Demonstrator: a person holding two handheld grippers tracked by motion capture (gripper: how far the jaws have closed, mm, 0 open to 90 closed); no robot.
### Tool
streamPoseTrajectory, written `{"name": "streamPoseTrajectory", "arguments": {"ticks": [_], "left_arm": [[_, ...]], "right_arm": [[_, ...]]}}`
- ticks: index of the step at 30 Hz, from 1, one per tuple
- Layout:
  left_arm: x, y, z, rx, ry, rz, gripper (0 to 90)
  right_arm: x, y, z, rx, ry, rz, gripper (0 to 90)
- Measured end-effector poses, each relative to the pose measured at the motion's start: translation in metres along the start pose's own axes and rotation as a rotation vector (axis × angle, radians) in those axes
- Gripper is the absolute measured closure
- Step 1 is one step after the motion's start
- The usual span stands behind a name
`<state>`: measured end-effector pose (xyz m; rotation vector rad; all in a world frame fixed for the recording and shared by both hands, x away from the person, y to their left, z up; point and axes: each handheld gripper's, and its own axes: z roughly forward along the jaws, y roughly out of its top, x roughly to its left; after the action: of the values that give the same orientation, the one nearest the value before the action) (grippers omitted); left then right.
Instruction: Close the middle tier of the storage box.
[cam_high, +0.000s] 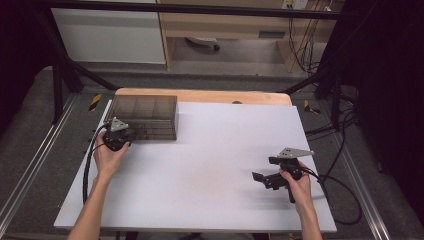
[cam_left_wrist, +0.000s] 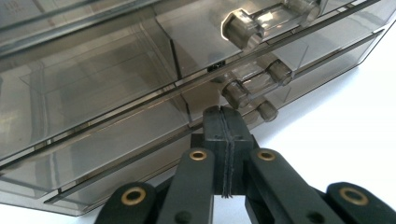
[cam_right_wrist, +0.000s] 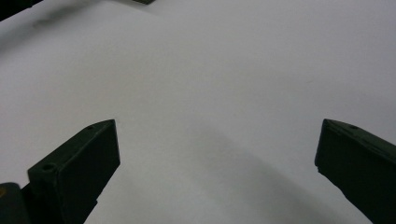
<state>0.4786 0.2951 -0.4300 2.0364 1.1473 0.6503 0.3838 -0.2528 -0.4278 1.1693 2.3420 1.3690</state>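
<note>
Tongs, left: jaws pressed together, nothing visible between them, tips right at the front of the drawer box, just below and beside a clear knob. Whether the tips touch the box front cannot be told. In the high view the left tongs sit at the box's near edge.

Box: smoked clear plastic, several shallow drawers stacked, each with a clear knob. It sits at the far left of the counter, against the back edge of the white sheet. Drawers look closed, fronts flush; compartments appear empty, though the tint makes this uncertain.

Tongs, right: jaws wide apart, holding nothing, low over bare counter near the right edge, well apart from the box. Right gripper view confirms both fingers spread over plain white surface.

Progress, judged: early. Left tongs have reached a drawer front, but no knob is gripped and no drawer is pulled out. Left to do: open the jaws, close on a knob, draw it out. Right tongs idle, perhaps to steady the box.
</note>
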Motion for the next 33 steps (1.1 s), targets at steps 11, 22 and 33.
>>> {"name": "streamPoseTrajectory", "arguments": {"ticks": [11, 22, 33], "left_arm": [[-0.002, -0.002, -0.003, 0.030, -0.013, 0.008, 89.1], [-0.007, -0.003, -0.015, 0.055, -0.063, -0.001, 80.7], [-0.013, -0.008, -0.027, 0.046, -0.114, -0.027, 60.9]], "right_arm": [[0.000, 0.000, 0.000, 0.000, 0.001, -0.004, 0.5], [0.000, 0.000, -0.001, -0.001, 0.001, -0.003, 0.5], [0.000, 0.000, -0.002, -0.006, 0.002, 0.002, 0.5]]}}
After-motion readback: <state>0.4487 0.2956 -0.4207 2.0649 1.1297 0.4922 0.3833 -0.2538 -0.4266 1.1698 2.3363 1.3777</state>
